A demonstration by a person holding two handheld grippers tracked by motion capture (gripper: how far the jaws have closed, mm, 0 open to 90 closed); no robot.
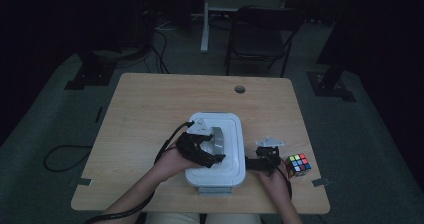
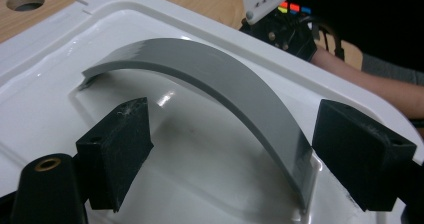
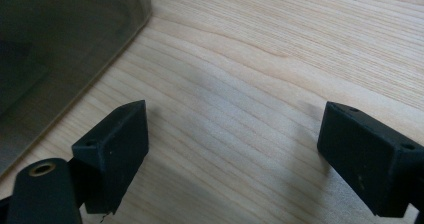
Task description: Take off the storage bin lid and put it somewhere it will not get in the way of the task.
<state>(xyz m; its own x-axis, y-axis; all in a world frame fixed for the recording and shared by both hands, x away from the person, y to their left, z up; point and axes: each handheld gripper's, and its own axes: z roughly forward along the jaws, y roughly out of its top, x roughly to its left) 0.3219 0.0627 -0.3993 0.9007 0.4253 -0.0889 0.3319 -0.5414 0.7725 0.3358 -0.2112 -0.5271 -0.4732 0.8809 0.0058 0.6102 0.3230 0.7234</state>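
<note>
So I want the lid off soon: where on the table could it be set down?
Bare table left of the white box, and behind it toward the cable hole. Crowded on its right: right gripper and puzzle cube.

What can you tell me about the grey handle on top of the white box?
The grey handle is a flat, curved strip that looks like smooth plastic. It arches up like a little bridge from a shallow dip in the white lid, joined to it at both ends. It sits in the middle of the lid. The left gripper is open with the handle between its black fingers; one end lies close to the far finger, but I can't tell if they touch.
</note>
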